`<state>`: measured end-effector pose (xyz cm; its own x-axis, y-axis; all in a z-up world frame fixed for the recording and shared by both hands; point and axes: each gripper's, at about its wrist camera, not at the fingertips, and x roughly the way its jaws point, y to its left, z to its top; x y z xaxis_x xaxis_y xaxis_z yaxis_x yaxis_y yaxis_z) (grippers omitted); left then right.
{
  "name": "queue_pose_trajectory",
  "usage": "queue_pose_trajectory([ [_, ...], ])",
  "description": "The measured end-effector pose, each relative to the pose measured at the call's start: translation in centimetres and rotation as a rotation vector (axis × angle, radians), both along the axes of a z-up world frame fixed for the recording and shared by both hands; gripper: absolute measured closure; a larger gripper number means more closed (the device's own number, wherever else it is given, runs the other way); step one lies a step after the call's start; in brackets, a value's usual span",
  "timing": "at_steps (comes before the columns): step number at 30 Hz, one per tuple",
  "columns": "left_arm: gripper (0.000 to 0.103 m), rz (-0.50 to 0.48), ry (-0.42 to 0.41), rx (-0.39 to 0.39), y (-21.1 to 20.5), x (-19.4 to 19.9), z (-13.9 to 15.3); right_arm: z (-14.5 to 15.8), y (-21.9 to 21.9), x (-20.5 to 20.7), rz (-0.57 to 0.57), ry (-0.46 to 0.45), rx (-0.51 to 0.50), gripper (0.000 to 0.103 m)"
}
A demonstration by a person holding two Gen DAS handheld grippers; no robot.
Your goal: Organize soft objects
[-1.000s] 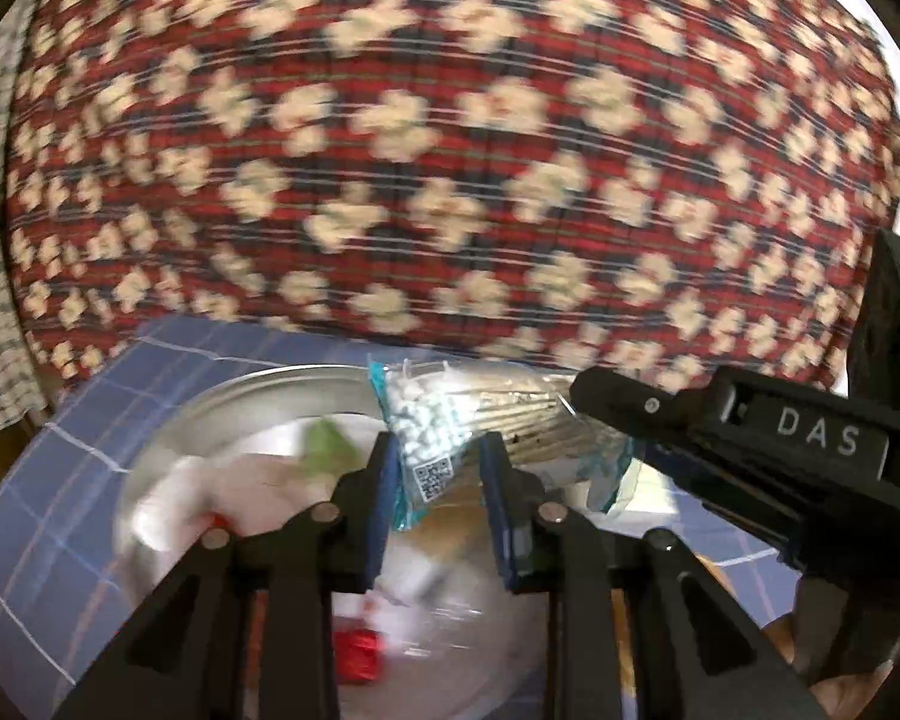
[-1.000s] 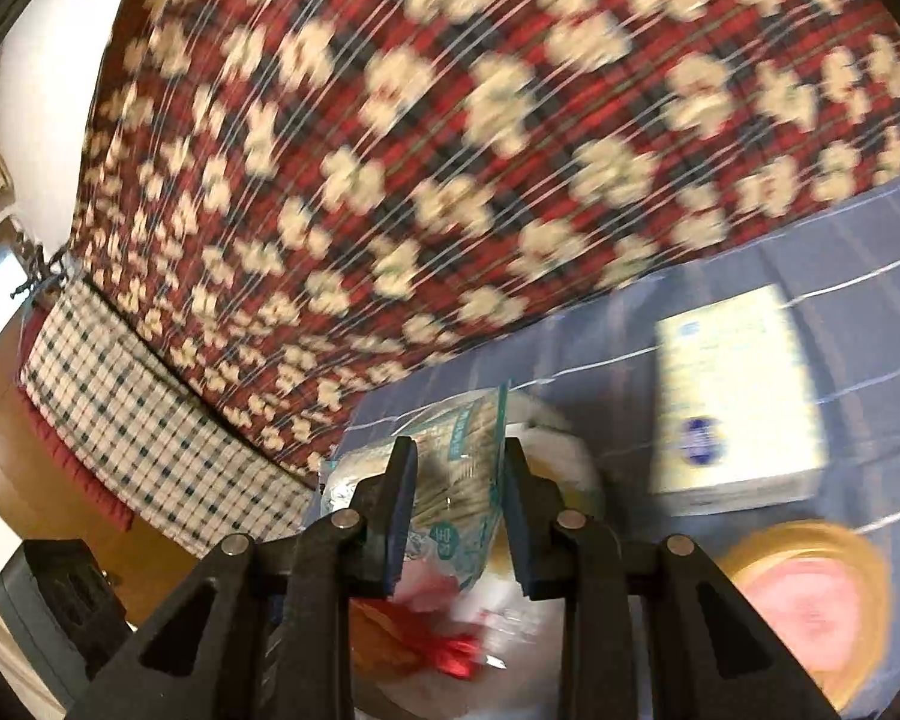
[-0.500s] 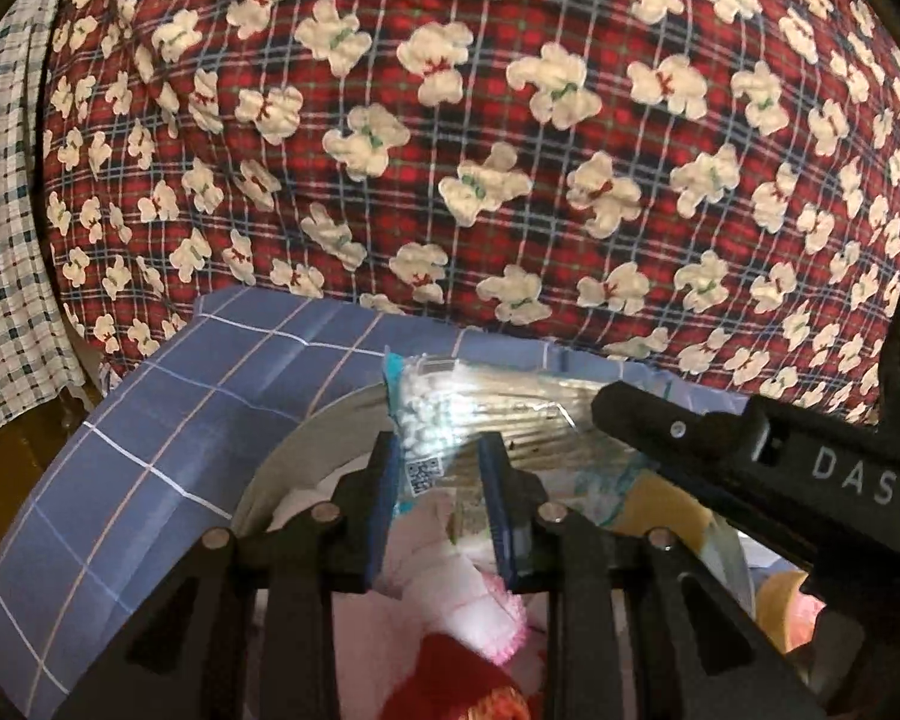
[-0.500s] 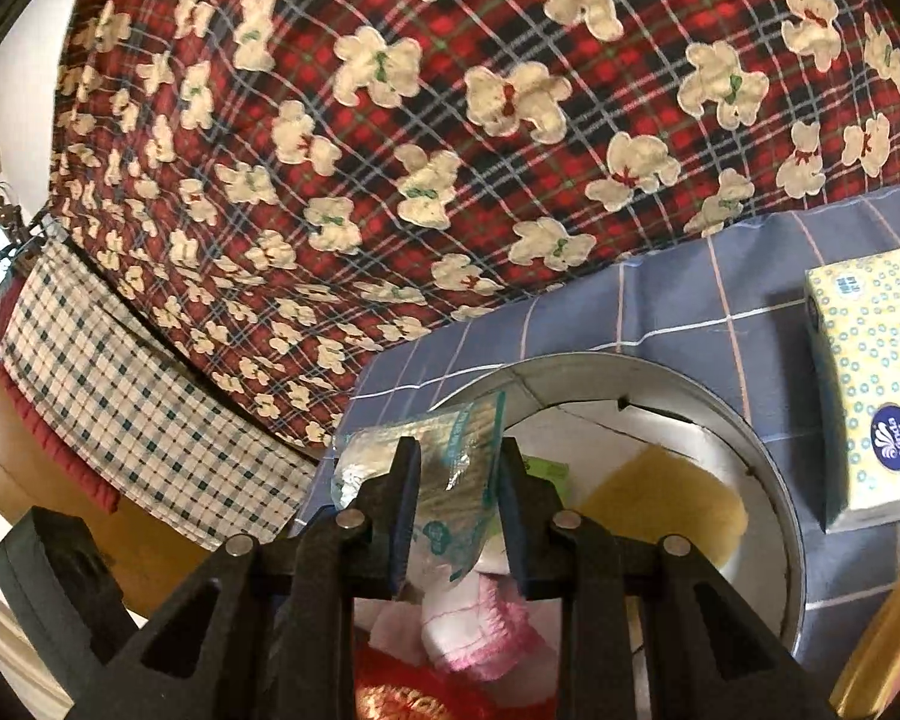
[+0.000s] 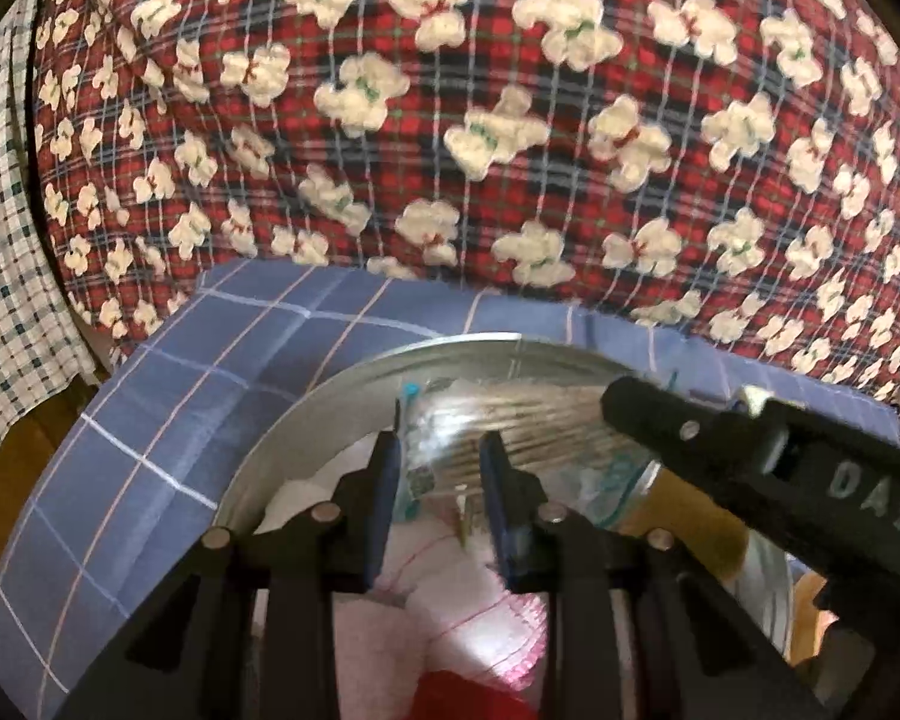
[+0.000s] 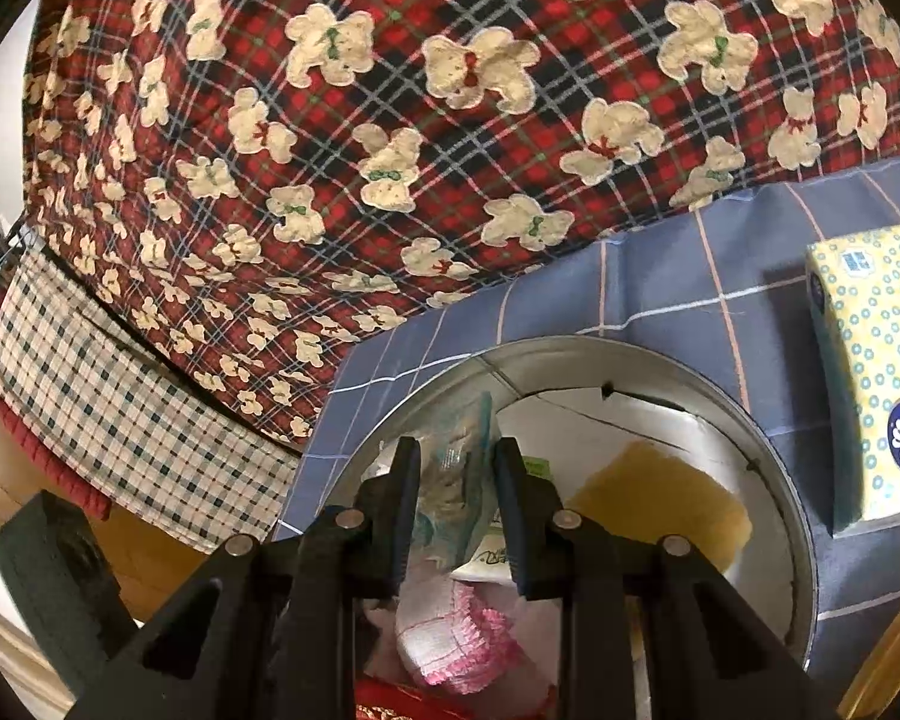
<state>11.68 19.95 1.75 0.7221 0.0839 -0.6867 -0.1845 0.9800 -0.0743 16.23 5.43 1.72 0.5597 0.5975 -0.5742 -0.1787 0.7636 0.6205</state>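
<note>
"DAS" in raised letters on the right gripper's black body (image 5: 810,474) at 4 o'clock; "Vinda" logo on the tissue box (image 6: 876,372) at 3 o'clock; packet print unreadable.

The big cloth (image 6: 450,138) behind is red and dark plaid, scattered with cream teddy bears wearing red or green bows. Beside it hangs a cream fabric (image 6: 126,420) with dark green checks. The desk cover (image 5: 168,396) is blue with thin white and pink grid lines. The round tin (image 6: 774,480) is silvery metal. The tissue box (image 6: 876,372) is pale yellow with teal ring dots and a dark blue oval logo. A knitted piece (image 6: 450,630) in the tin is white and pink.
</note>
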Motion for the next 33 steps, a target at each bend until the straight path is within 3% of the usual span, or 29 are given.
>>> queue_pose_trajectory([
  [1,0.031,0.001,0.016,0.003,0.0,0.2,-0.2,-0.1,0.0,0.0,0.000,0.013,0.002,0.047],
  [3,0.010,0.004,0.035,-0.009,0.1,0.3,-0.2,0.0,-0.3,-0.2,-0.011,0.003,0.016,0.029],
  [7,0.001,0.045,-0.013,0.015,0.3,-0.7,0.6,1.2,-0.9,-1.5,-0.019,-0.072,0.026,0.029],
  [13,0.001,0.051,-0.065,-0.035,0.6,-2.3,1.0,3.2,-1.9,-4.5,-0.098,-0.251,-0.073,0.027],
  [16,0.001,0.067,-0.097,0.010,0.2,-3.0,1.0,3.3,-2.3,-5.7,-0.135,-0.322,-0.114,0.022],
  [25,0.001,0.082,-0.192,0.050,0.1,-5.5,0.9,3.5,-3.1,-10.1,-0.241,-0.554,-0.279,0.022],
  [33,0.001,0.147,-0.348,0.152,-0.5,-8.5,0.7,3.0,-2.5,-12.6,-0.273,-0.682,-0.367,0.018],
])
